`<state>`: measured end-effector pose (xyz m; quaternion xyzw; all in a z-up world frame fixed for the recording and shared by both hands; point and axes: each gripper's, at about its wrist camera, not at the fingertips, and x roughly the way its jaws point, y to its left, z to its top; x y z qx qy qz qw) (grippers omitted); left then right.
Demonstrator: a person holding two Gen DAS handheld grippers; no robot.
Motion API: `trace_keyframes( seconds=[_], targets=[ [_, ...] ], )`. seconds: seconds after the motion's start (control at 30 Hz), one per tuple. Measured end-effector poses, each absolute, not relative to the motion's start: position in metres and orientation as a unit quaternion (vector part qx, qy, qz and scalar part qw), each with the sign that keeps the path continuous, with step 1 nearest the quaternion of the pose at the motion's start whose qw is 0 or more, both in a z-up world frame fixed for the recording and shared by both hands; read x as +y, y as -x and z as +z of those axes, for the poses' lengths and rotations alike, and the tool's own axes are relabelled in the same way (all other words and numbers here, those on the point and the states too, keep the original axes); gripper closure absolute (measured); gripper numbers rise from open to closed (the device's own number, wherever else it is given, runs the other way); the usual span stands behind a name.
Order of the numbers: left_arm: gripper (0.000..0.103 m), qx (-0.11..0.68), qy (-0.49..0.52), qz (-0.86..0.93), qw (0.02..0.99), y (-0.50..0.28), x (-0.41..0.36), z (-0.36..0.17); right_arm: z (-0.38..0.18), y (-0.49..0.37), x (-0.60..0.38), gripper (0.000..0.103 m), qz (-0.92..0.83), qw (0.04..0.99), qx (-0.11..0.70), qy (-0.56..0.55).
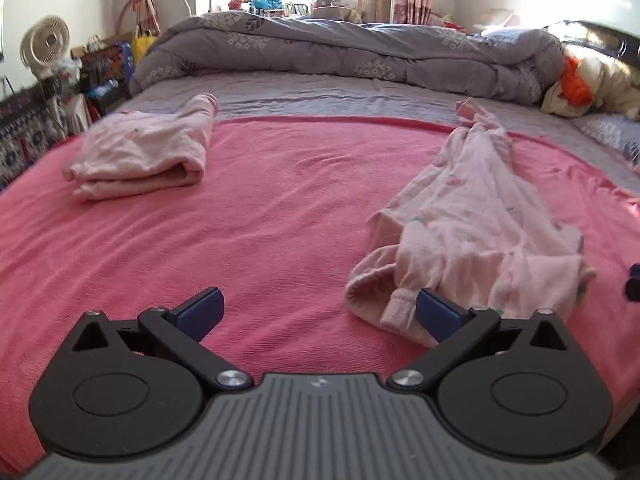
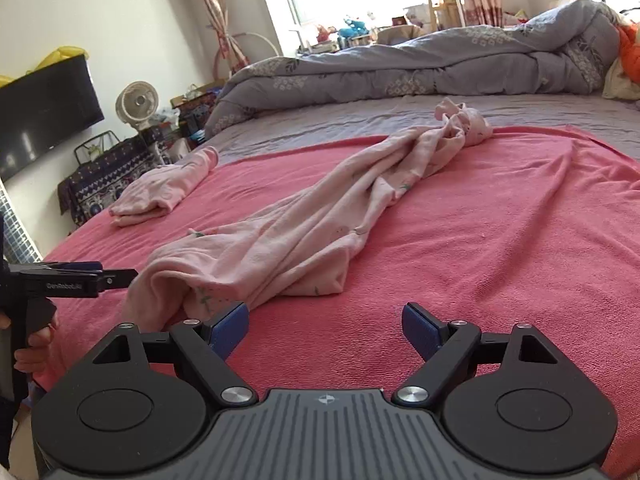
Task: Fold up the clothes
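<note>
Two pink garments lie on the pink blanket (image 1: 280,208) that covers the near part of the bed.

In the left wrist view, the left gripper (image 1: 318,310) hangs over the blanket with its jaws spread wide and nothing between them; only bare blanket shows in the gap. Just ahead of its right-hand pad lies the unfolded garment (image 1: 480,236), a long, rumpled piece that stretches away from the tool toward the grey quilt (image 1: 352,46); its near cuff sits right beside that pad, though contact cannot be told. Ahead and well to the left of the tool rests the folded garment (image 1: 148,152), a neat stack near the blanket's far edge. A white fan (image 1: 45,46) stands beyond the bed, far to the left.

In the right wrist view, the right gripper (image 2: 325,326) is likewise released, jaws wide apart over bare blanket, gripping nothing. The unfolded garment (image 2: 304,216) begins just by its left-hand pad and runs diagonally away, up and to the right, ending in a bunched knot at the blanket's far edge. The folded garment (image 2: 168,192) lies farther off to the left. At the left edge, the left gripper (image 2: 120,274) appears side-on, its tip close to the near hem of the unfolded garment, with a person's hand (image 2: 34,344) on its handle.
</note>
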<state>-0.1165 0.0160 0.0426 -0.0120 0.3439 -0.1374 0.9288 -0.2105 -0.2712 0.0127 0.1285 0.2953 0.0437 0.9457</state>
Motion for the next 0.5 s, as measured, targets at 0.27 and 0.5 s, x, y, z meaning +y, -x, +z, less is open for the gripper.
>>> trace_keyframes(
  seconds=[0.27, 0.5],
  targets=[
    [0.028, 0.367, 0.028, -0.149, 0.918, 0.092, -0.02, 0.025, 0.014, 0.202, -0.282, 0.019, 0.015, 0.946, 0.297, -0.126],
    [0.083, 0.303, 0.046, -0.147, 0.941, 0.103, -0.006, 0.067, 0.028, 0.198, -0.3, 0.018, -0.015, 0.951, 0.278, -0.132]
  ],
)
